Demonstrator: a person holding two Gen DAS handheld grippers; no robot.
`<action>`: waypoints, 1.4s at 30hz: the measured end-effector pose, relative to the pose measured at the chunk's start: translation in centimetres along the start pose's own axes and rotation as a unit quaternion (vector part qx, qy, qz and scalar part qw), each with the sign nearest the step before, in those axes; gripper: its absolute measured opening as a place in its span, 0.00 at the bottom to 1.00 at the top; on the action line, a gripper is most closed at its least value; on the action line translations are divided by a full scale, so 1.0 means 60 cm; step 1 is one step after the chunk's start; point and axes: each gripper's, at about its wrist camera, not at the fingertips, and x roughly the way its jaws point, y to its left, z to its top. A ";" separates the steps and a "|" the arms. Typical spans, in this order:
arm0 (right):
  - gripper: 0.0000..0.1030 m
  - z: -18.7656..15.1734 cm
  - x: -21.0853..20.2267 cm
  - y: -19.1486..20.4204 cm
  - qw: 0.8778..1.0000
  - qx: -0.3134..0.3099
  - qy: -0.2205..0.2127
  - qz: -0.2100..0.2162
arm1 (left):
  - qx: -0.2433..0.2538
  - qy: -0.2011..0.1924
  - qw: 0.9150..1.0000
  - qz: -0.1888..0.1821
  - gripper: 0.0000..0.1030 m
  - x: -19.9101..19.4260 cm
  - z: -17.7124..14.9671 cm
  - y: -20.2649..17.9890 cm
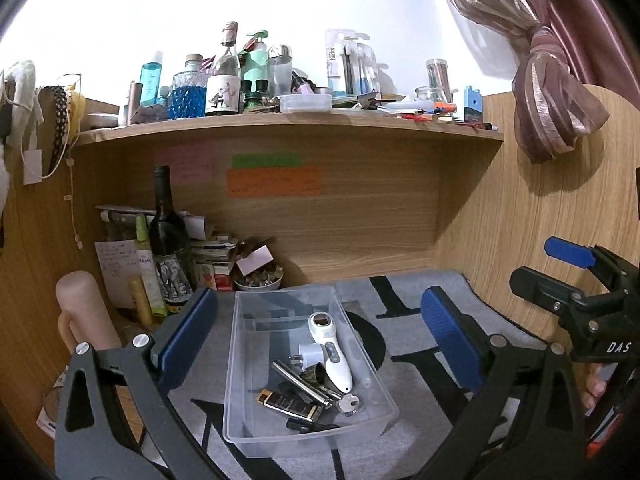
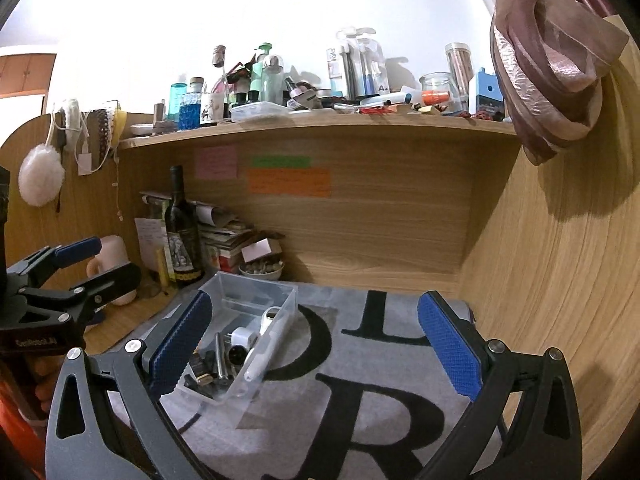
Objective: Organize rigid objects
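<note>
A clear plastic bin [image 1: 244, 364] sits on a grey mat with black letters [image 1: 408, 332]. In it lie a white handheld device [image 1: 332, 354], a white plug adapter [image 1: 310, 354], a metal cylinder [image 1: 300, 382], a black and gold lighter [image 1: 290, 404], a key [image 1: 349, 402] and a small black piece [image 1: 310, 426]. My left gripper [image 1: 318, 336] is open and empty, above the bin. My right gripper [image 2: 314, 344] is open and empty, over the mat just right of the bin [image 2: 280, 300]. The right gripper also shows in the left wrist view [image 1: 560, 268], and the left gripper in the right wrist view [image 2: 92, 260].
A dark wine bottle [image 1: 166, 236], papers, boxes and a bowl of small stones [image 1: 258, 278] crowd the desk's back left corner. A pink cylinder [image 1: 82, 308] stands at the left. The shelf [image 1: 288, 124] above holds several bottles and jars. Wooden walls enclose the desk; a tied curtain [image 1: 552, 92] hangs right.
</note>
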 end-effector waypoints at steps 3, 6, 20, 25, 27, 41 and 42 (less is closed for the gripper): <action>1.00 0.002 0.001 0.000 1.000 0.001 -0.001 -0.001 | 0.001 -0.001 1.000 -0.002 1.00 0.001 0.001 0.001; 1.00 0.004 0.001 0.000 1.000 -0.002 -0.002 0.000 | 0.001 -0.002 1.000 -0.003 1.00 0.002 0.001 0.002; 1.00 0.006 0.006 0.004 1.000 -0.019 -0.003 0.002 | -0.002 0.004 1.000 -0.005 1.00 0.008 0.002 0.004; 1.00 0.006 0.006 0.000 1.000 -0.019 -0.003 0.003 | -0.006 0.010 1.000 -0.007 1.00 0.016 0.002 0.003; 1.00 0.006 0.007 -0.002 1.000 -0.019 -0.004 0.004 | -0.006 0.010 1.000 -0.008 1.00 0.017 0.002 0.004; 1.00 0.007 0.012 -0.008 1.000 -0.012 -0.003 -0.001 | -0.002 0.008 1.000 -0.015 1.00 0.025 -0.002 -0.004; 1.00 0.007 0.013 -0.009 1.000 -0.011 -0.004 -0.003 | -0.002 0.007 1.000 -0.017 1.00 0.025 -0.002 -0.005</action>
